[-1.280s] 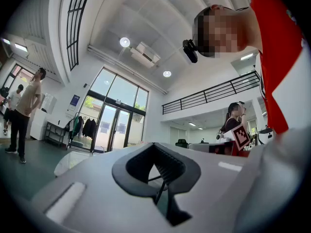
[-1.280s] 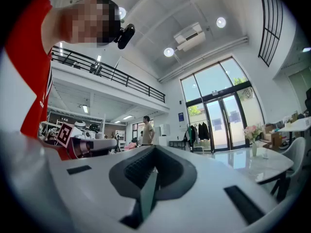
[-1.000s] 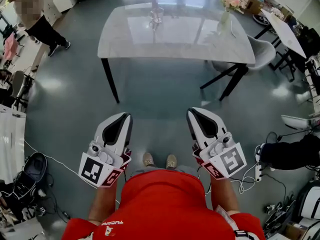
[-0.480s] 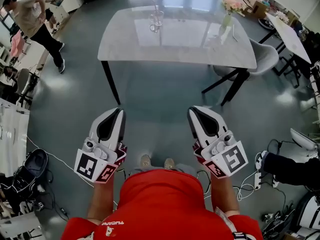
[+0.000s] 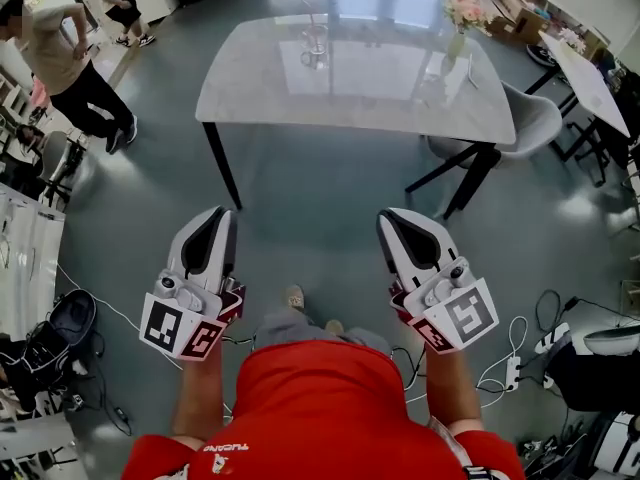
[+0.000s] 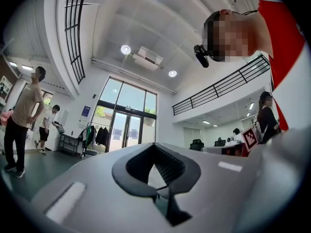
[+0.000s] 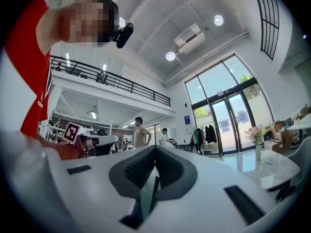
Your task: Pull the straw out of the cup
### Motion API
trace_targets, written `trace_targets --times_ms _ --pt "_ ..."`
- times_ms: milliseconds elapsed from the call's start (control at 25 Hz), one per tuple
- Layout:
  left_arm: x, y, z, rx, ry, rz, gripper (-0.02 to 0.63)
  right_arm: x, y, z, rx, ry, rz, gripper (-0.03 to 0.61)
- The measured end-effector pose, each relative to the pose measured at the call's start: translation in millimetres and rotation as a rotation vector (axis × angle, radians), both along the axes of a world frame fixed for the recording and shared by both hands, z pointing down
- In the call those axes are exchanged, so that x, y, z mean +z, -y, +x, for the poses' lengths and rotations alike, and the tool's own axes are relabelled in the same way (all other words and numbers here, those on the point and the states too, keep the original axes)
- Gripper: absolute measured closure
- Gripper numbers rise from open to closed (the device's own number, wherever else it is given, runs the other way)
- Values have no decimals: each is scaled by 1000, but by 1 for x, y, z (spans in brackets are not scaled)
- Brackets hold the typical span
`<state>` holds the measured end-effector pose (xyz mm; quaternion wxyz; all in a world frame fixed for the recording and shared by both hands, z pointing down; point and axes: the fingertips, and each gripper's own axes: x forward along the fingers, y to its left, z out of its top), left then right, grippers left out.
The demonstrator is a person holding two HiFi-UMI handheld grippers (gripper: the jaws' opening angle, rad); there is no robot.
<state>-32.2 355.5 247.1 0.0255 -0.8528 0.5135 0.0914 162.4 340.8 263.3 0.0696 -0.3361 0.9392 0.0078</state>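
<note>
A wide, white, glossy rectangular bench (image 5: pixel 262 96) on black legs fills the upper centre of the head view. A stretch of grey floor (image 5: pixel 300 183) lies between it and the person, who stands well back from it in a red top.

Two white hand-held grippers with black inner pads sit in the lower half of the frame. The left tool (image 5: pixel 220 213) is at lower left and the right tool (image 5: pixel 386 216) at lower right. Both are held low in front of the body on bent arms, with their noses pointing up the frame toward the bench. Each tool is clenched, its two jaws meeting at the tips with nothing between them.

A small clear glass cup (image 5: pixel 314 44) stands on the far half of the bench, near the top centre of the frame. It lies straight ahead, roughly midway between the lines of the two tools and well apart from both, so neither looks clearly nearer. A thin pale straw (image 5: pixel 310 18) rises from the cup, faint, its long axis close to upright. Judging from this, it needs a pull upward once the person is within reach.
</note>
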Motion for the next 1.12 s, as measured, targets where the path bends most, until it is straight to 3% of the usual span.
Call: trace_targets --times_ms 480,1120 --pt "5 59 -8 25 -4 28 609 1 47 -9 22 -28 23 577" --pt "3 235 -77 88 3 27 609 -10 212 -88 77 -52 2 577"
